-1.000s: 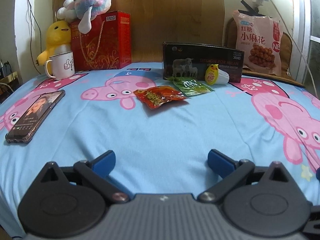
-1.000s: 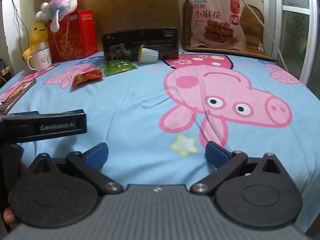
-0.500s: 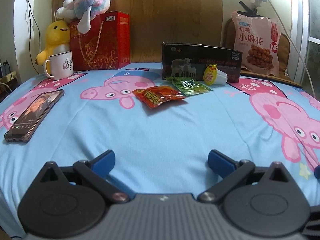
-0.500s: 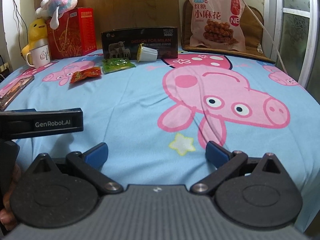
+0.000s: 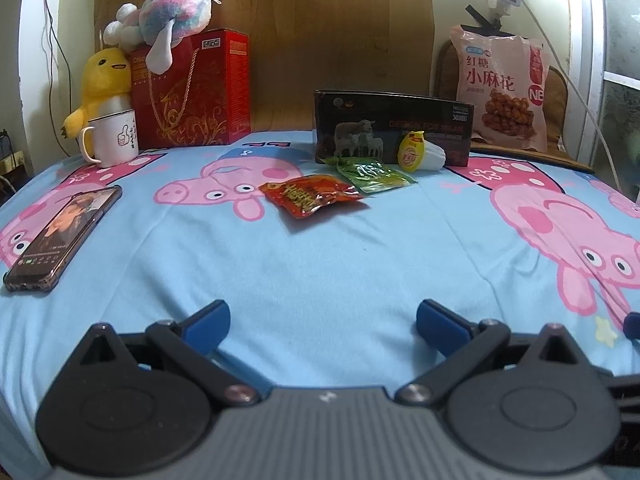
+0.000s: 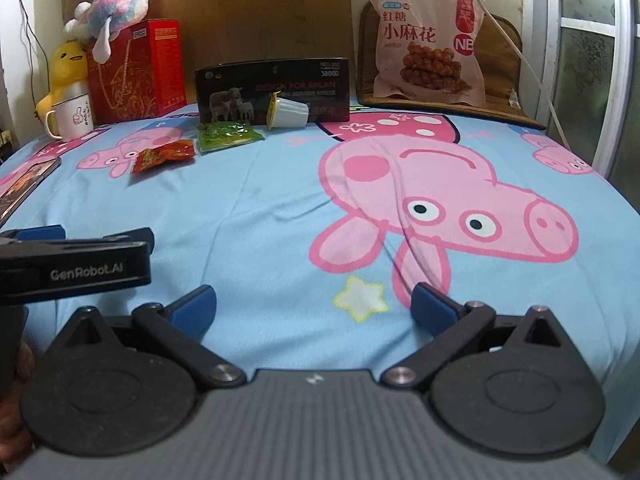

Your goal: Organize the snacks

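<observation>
- Snacks lie loose on the bed point(image 5: 320, 272): red packet point(image 5: 310, 196), green packet point(image 5: 370, 171) and jelly cup point(image 5: 420, 156), beside the black box point(image 5: 392, 124).
- Left gripper point(image 5: 320, 320) and right gripper point(image 6: 312, 306) hover spread and empty, well short of them.
- Sorting apparently not begun.

Both wrist cameras sitting low over the bed sheet point(image 5: 320, 264), looking forward toward the headboard wall, left view nearer the phone point(image 5: 64, 236), right view further right, both sharing the black box point(image 6: 272, 90) and snack packets.
</observation>
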`<action>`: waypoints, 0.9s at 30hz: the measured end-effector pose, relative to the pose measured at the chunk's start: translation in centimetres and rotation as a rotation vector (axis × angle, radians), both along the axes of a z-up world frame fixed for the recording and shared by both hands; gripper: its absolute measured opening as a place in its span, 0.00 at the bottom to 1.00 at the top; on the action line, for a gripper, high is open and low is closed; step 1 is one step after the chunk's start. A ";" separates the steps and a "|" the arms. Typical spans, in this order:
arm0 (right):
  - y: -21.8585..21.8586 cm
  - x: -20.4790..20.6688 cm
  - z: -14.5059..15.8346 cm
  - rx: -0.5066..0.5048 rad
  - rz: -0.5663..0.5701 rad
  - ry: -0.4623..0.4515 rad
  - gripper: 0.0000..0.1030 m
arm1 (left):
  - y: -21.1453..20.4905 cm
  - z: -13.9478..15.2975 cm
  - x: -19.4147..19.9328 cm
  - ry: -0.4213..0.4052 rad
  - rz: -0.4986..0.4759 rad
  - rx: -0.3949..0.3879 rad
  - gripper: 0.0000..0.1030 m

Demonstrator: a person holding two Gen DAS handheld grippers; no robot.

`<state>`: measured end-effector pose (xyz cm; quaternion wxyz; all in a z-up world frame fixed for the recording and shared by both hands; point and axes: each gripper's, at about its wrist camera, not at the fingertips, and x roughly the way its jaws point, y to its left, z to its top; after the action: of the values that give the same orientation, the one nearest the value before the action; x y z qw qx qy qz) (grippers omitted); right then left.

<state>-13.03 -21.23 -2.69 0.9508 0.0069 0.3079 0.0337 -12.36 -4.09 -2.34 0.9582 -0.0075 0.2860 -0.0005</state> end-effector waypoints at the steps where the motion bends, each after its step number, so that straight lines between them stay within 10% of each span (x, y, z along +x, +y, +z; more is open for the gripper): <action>1: 0.0 0.1 0.0 -0.001 -0.003 0.001 1.00 | 0.0 0.0 0.0 -0.001 -0.004 0.000 1.00; 27: 0.2 0.0 0.0 -0.004 -0.015 -0.002 1.00 | 0.3 0.0 -0.2 0.002 -0.012 -0.009 1.00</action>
<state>-12.99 -21.01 -2.71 0.9514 0.0073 0.3068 0.0260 -12.54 -3.82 -2.36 0.9578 -0.0103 0.2872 -0.0076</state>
